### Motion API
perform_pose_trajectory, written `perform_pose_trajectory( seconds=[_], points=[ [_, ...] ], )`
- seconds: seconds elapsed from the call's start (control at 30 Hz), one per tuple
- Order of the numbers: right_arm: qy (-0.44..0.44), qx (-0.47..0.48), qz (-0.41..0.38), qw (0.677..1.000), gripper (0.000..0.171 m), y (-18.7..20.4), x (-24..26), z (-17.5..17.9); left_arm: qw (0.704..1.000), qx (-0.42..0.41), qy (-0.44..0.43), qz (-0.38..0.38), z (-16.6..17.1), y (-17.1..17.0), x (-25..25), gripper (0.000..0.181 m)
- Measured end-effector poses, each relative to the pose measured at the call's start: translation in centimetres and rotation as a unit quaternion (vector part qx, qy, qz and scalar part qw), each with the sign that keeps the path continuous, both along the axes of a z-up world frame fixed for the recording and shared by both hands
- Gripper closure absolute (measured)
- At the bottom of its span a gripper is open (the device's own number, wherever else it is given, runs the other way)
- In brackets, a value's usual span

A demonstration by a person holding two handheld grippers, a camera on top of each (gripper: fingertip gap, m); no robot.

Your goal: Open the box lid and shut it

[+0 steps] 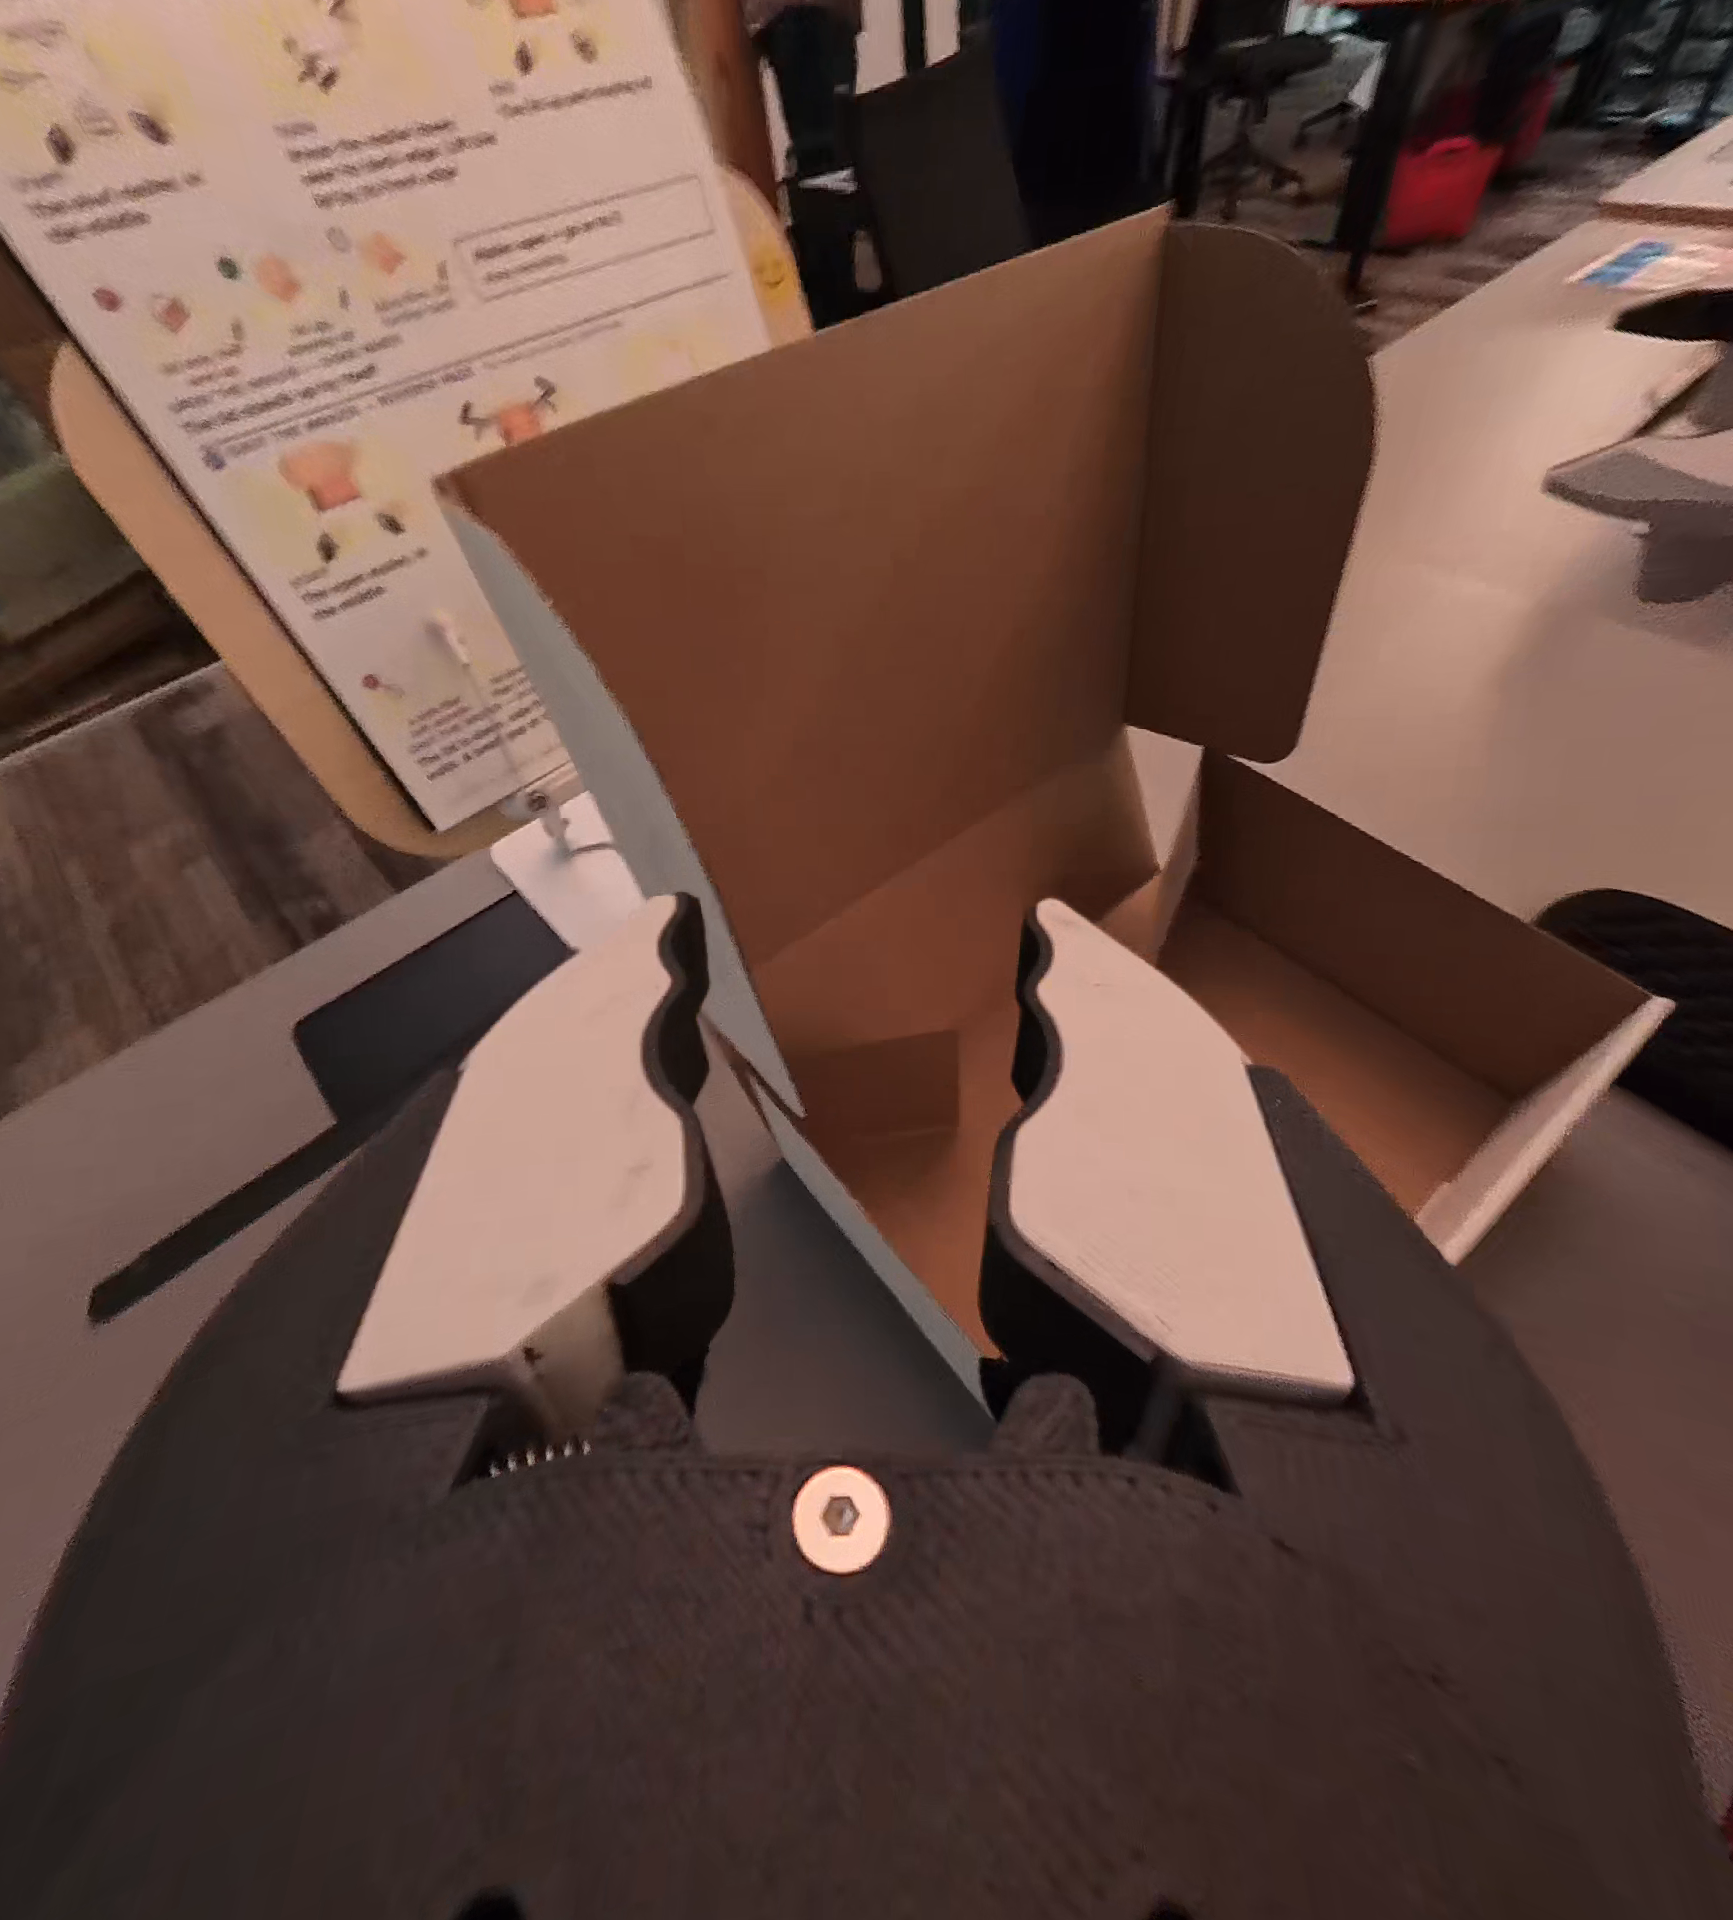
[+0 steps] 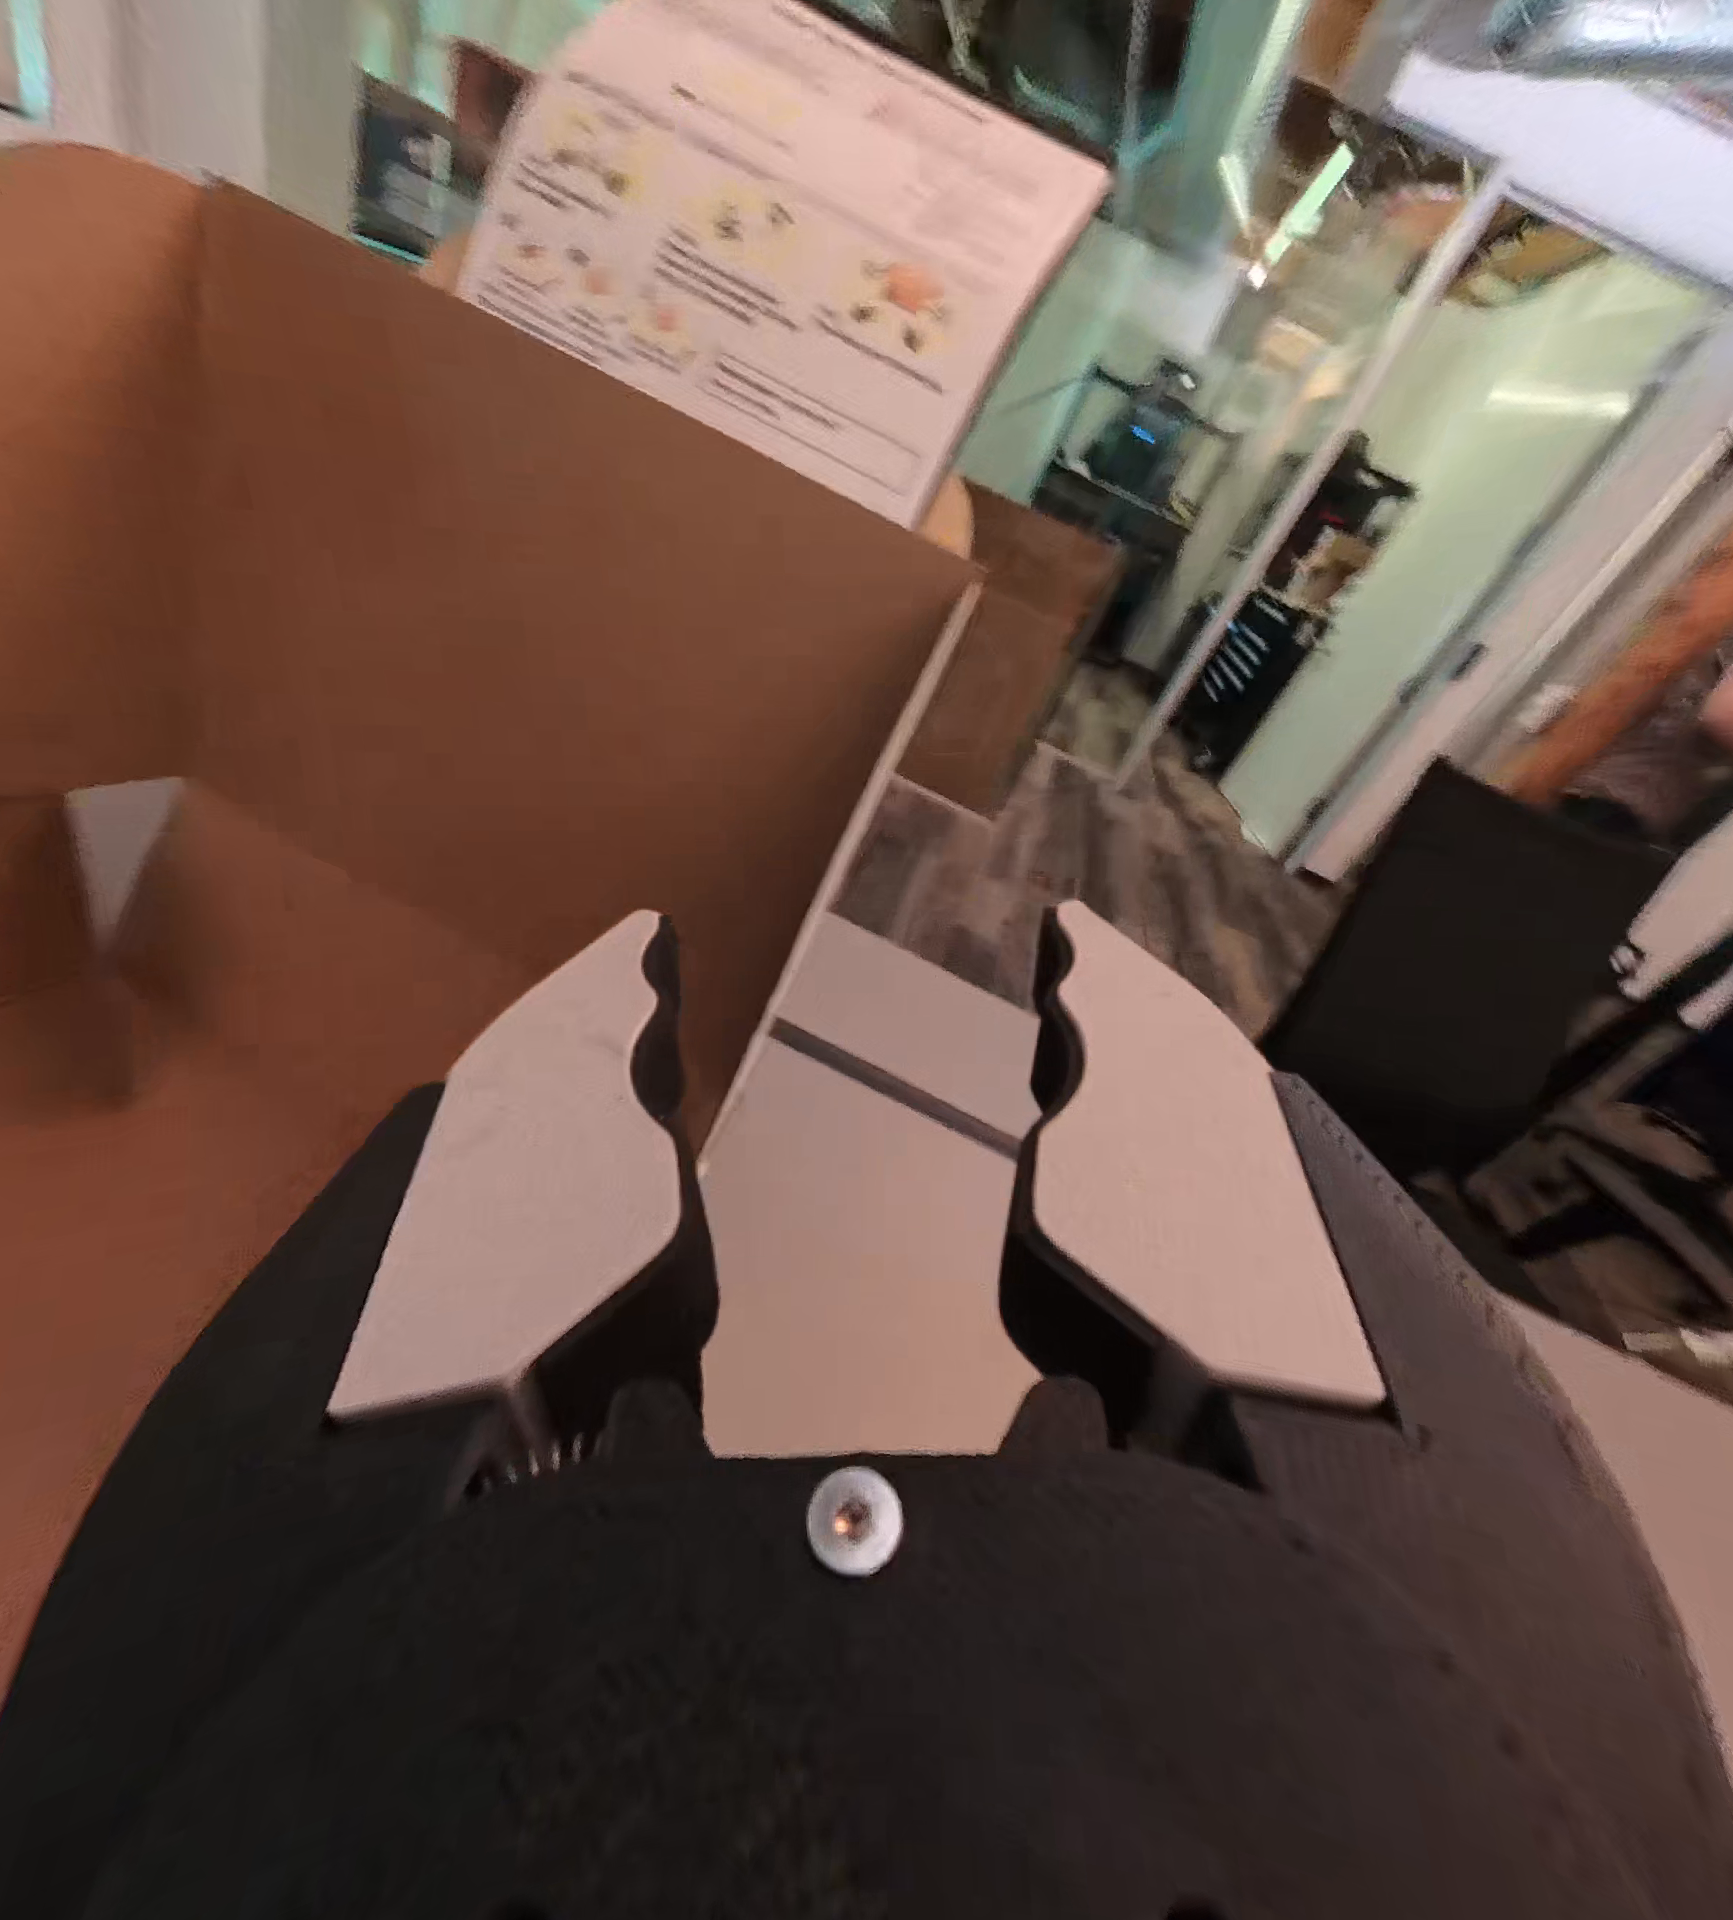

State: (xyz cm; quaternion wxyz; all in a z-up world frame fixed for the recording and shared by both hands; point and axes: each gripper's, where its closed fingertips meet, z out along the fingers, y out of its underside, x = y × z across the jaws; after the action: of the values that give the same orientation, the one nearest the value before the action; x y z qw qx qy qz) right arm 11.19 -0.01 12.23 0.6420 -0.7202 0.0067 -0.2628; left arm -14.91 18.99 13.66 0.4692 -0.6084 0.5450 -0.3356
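Observation:
A cardboard box (image 1: 1553, 1117), white outside and brown inside, stands open on the grey table (image 1: 166, 1195). Its lid (image 1: 893, 644) is raised nearly upright, with a rounded ear flap (image 1: 1257, 499) on its right side. My left gripper (image 1: 862, 935) is open, and the lid's left side flap (image 1: 592, 748) runs down between its jaws without being pinched. In the right wrist view the lid (image 2: 426, 571) fills the left, and its white right edge (image 2: 903, 748) ends beside the left finger (image 2: 550, 1143). My right gripper (image 2: 857, 935) is open and empty over the table (image 2: 862, 1299).
A printed poster board (image 1: 342, 312) stands behind the box and also shows in the right wrist view (image 2: 789, 260). A flat black item (image 1: 426, 997) lies on the table to the left. A black mesh chair (image 1: 1714, 1018) is right of the box. A black bin (image 2: 1464, 935) stands on the floor.

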Motion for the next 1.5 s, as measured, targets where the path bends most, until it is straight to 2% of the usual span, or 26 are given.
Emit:
perform_pose_trajectory(
  seconds=[0.07,0.13,0.23,0.3,0.33,0.43,0.5,0.57,0.67,0.77,0.9,1.03,1.17,1.3,1.4,1.5],
  points=[
    [0.055,-0.027,-0.011,0.998,0.104,0.3,1.1,-1.5,0.999,-0.02,0.035,0.036,-2.0,1.6,0.2,0.122],
    [0.13,-0.074,0.035,0.988,0.101,1.1,0.1,-4.7,0.993,-0.046,0.1,0.052,-5.6,2.6,0.2,0.123],
    [0.184,-0.123,0.119,0.968,0.09,0.2,-3.5,-9.5,0.99,-0.086,0.112,0.007,-9.3,1.0,-0.4,0.126],
    [0.18,-0.113,0.176,0.961,0.084,-1.8,-6.3,-11.2,0.989,-0.107,0.096,-0.027,-10.9,-0.9,-2.3,0.119],
    [0.166,-0.099,0.19,0.963,0.079,-2.9,-7.3,-11.8,0.991,-0.105,0.077,-0.039,-11.5,-1.7,-3.4,0.104],
    [0.155,-0.078,0.198,0.965,0.072,-5.6,-9.2,-14.4,0.992,-0.104,0.011,-0.071,-13.5,-4.5,-6.8,0.096],
    [0.178,-0.091,0.195,0.96,0.07,-6.7,-10.0,-16.7,0.988,-0.124,-0.015,-0.094,-15.2,-6.6,-7.9,0.099],
    [0.195,-0.119,0.194,0.954,0.071,-6.9,-10.4,-19.1,0.985,-0.148,0.001,-0.093,-17.6,-7.6,-8.1,0.099],
    [0.207,-0.146,0.184,0.95,0.077,-6.3,-10.5,-21.5,0.985,-0.147,0.044,-0.077,-20.7,-7.4,-7.0,0.104],
    [0.2,-0.166,0.188,0.947,0.084,-5.4,-10.4,-22.2,0.984,-0.137,0.074,-0.086,-22.2,-7.2,-5.5,0.109],
    [0.181,-0.18,0.214,0.943,0.09,-3.7,-10.5,-22.0,0.98,-0.14,0.081,-0.117,-22.4,-7.3,-4.1,0.115],
    [0.148,-0.225,0.204,0.941,0.089,-1.6,-8.9,-22.4,0.98,-0.141,0.09,-0.106,-22.4,-5.6,-3.0,0.116],
    [0.159,-0.235,0.209,0.936,0.091,0.4,-8.2,-22.3,0.981,-0.142,0.098,-0.092,-22.5,-3.9,-2.6,0.114],
    [0.153,-0.237,0.208,0.937,0.09,0.8,-8.4,-22.2,0.979,-0.159,0.099,-0.081,-22.4,-3.0,-3.4,0.112],
    [0.14,-0.203,0.208,0.947,0.088,-0.3,-8.1,-20.1,0.987,-0.14,0.055,-0.056,-19.8,-1.7,-4.9,0.112],
    [0.124,-0.153,0.215,0.957,0.084,-1.2,-7.0,-15.3,0.992,-0.116,0.022,-0.037,-15.5,-0.2,-5.8,0.113]
  ],
)
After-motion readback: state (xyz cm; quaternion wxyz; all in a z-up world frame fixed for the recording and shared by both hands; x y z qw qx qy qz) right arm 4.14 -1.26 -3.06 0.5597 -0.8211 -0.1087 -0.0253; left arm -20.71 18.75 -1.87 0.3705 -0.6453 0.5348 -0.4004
